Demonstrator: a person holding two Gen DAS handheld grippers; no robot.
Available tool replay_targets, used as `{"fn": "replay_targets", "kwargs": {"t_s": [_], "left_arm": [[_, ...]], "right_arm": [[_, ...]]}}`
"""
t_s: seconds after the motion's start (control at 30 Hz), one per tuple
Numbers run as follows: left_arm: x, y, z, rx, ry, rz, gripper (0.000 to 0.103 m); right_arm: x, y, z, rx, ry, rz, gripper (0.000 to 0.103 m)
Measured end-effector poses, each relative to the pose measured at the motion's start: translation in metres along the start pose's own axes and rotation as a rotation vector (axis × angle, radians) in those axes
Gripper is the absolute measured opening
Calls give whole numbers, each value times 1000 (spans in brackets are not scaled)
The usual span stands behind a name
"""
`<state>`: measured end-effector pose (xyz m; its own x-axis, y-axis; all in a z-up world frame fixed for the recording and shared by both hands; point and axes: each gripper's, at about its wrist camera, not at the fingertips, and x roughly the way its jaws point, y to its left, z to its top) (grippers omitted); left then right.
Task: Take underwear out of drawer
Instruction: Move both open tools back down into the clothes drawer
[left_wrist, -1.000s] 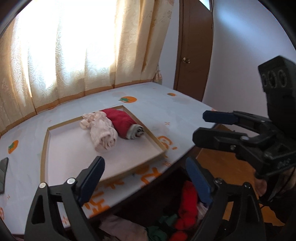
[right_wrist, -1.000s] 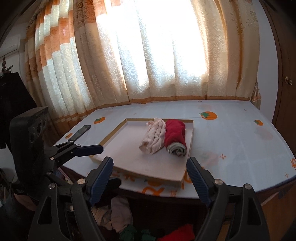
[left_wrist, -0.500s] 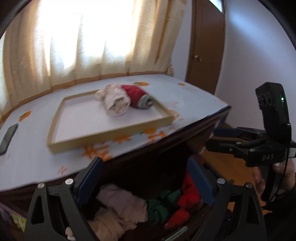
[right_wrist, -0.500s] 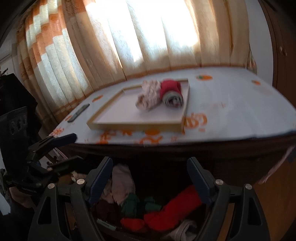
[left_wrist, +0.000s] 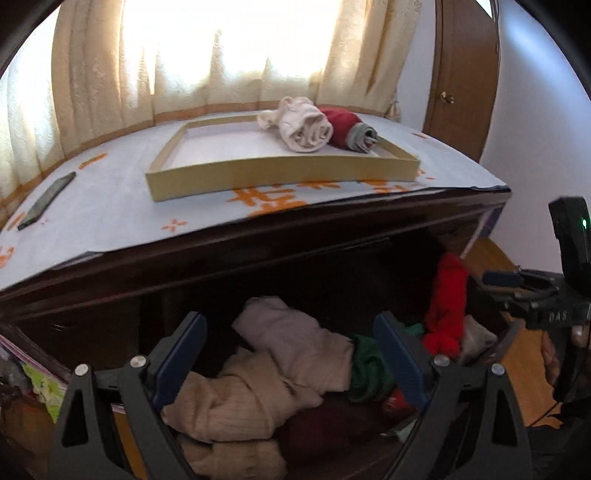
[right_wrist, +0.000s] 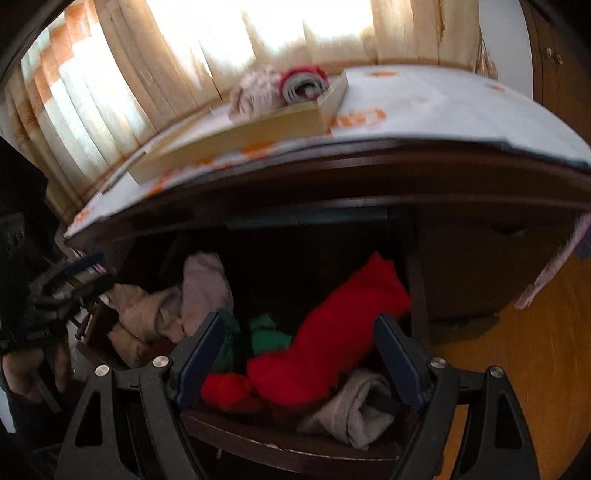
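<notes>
Left wrist view: left hand-held gripper (left_wrist: 291, 356) is spread wide w/ nothing pinched, hovering over the open drawer (left_wrist: 506, 341). Directly between and below its jaws lie a pink roll (left_wrist: 295, 350) and a beige roll (left_wrist: 236, 402); a green piece (left_wrist: 365, 365) sits by its right jaw, a red piece (left_wrist: 447, 306) further right. Beyond and above the gripper, on the worktop (left_wrist: 110, 206), a tray (left_wrist: 280, 171) already holds two rolled items: cream roll (left_wrist: 306, 127) and red-grey roll (left_wrist: 349, 129).

Right wrist view: right hand-held gripper (right_wrist: 299, 358) is also spread, empty, above the drawer's right side. Red piece (right_wrist: 332, 339) lies between its jaws, grey roll (right_wrist: 351, 410) just under the right jaw, green piece (right_wrist: 264, 332) nearer the left jaw.

Progress, as I judge it: drawer is open, two pcs look done (in tray), but most underwear remains in the drawer. Neither gripper touches cloth yet. Left to do: lower, pinch a piece, lift out, put on tray, repeat.
</notes>
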<state>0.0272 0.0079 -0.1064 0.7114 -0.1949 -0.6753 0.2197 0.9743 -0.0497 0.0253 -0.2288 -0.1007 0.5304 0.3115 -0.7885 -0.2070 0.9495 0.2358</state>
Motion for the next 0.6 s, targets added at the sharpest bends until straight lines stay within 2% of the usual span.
{"fn": "replay_targets", "kwargs": {"t_s": [0.13,0.6], "left_arm": [[4,5,-2,-13,13,-6,94],[12,16,-4,-37,42,6,94]], "right_arm": [[12,0,-3,-25,31,-45,84],[53,-9,-10,-17,145,-99,84]]}}
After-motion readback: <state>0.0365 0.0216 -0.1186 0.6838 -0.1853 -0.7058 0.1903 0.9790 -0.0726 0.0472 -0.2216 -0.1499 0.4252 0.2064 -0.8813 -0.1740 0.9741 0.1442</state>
